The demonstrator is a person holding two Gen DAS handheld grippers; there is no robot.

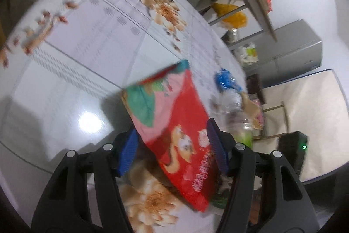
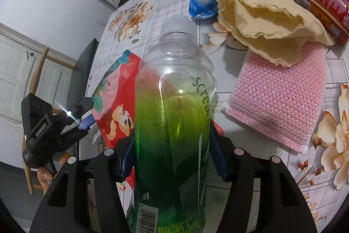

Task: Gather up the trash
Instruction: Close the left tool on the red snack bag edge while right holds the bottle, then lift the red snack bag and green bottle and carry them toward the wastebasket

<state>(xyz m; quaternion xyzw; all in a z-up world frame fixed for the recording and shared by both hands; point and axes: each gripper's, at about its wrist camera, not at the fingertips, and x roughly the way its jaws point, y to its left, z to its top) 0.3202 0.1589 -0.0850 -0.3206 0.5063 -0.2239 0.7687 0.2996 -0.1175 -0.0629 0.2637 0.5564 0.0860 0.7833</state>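
In the left wrist view, the left claw point(image 1: 172, 150) has its two blue pads on either side of a red snack bag point(image 1: 172, 121) with a cartoon fox on it. The bag looks lifted and tilted over the flowered desk point(image 1: 72, 54), with its long side running from near and right to far and left. The pads look pressed on the bag, though this picture is blurry. Just right of the bag sit a blue wrapper point(image 1: 226, 80) and a clear bottle. In the right wrist view, the right claw point(image 2: 172, 156) is clamped on a clear plastic bottle point(image 2: 174, 115) with a green label and no cap. The bottle points straight away from the claw, mouth at the far end. The snack bag is to the left of the bottle, with the left claw holding it. Farther off lie the blue wrapper, a tan cloth point(image 2: 261, 21), a pink sponge point(image 2: 277, 97) and a red can point(image 2: 320, 3). Both claws are full, so I think each must drop its trash before picking more. No bin shows.
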